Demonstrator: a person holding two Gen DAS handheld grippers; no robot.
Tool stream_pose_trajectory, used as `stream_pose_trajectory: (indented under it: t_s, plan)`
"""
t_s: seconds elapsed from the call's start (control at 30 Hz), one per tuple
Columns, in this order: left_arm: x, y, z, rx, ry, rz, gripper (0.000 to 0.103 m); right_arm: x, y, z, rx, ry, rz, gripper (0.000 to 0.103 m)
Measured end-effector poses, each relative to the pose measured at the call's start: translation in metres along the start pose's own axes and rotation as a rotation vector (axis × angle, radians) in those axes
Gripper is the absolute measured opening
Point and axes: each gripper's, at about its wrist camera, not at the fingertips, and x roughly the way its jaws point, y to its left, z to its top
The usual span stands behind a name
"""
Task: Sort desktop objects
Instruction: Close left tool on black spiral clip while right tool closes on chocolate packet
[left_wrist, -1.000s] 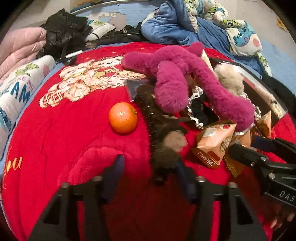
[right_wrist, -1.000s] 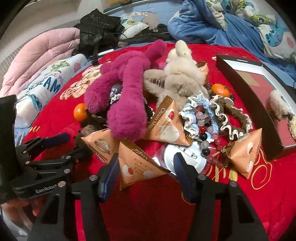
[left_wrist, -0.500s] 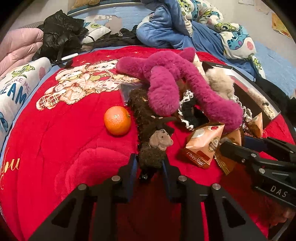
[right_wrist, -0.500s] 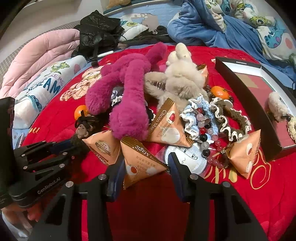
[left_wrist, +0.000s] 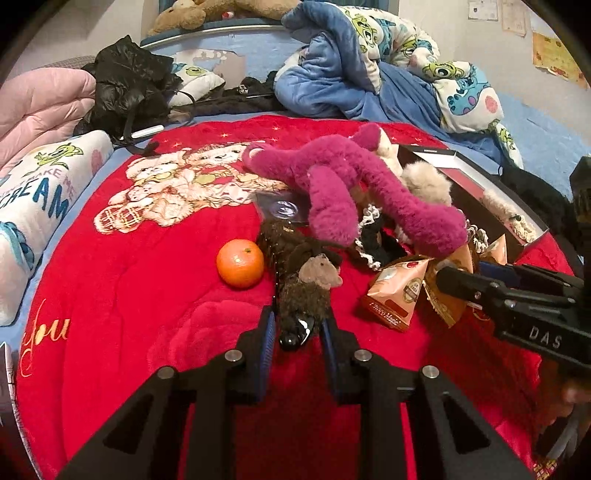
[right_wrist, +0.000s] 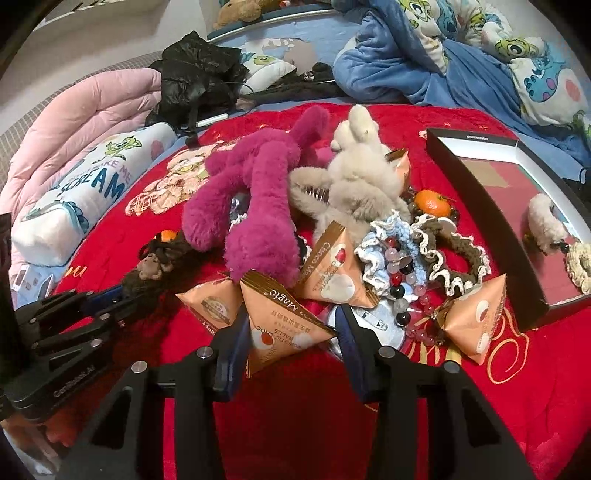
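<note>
Tongs: our left (left_wrist: 297, 328) clamp a brown hair clip (left_wrist: 301, 291), right (right_wrist: 291, 332) pinch a snack packet (right_wrist: 284, 321). Most clutter remains on the bed; few items lie in the box (right_wrist: 480, 184).

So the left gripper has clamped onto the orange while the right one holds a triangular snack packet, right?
Not quite. The left gripper is shut on the brown furry hair clip, as the left wrist view shows; the orange lies untouched beside it. The right gripper does hold a triangular snack packet.
</note>
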Motion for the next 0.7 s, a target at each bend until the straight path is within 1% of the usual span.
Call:
stream_pose_trajectory:
  t_s: [0.27,0.4,0.7]
  plan:
    - [-0.027,0.006,0.002,-0.003,-0.070,-0.011,0.024,-0.017,0.005,0.008,0.002,-0.054,0.017,0.043]
    - [-0.035,0.005,0.004,-0.008,-0.087,-0.009,0.024,-0.026,0.004,0.012,0.011,-0.080,0.021,0.043]
    - [-0.060,0.000,0.009,-0.017,-0.144,-0.010,0.023,-0.041,-0.007,0.012,0.041,-0.106,0.016,0.043]
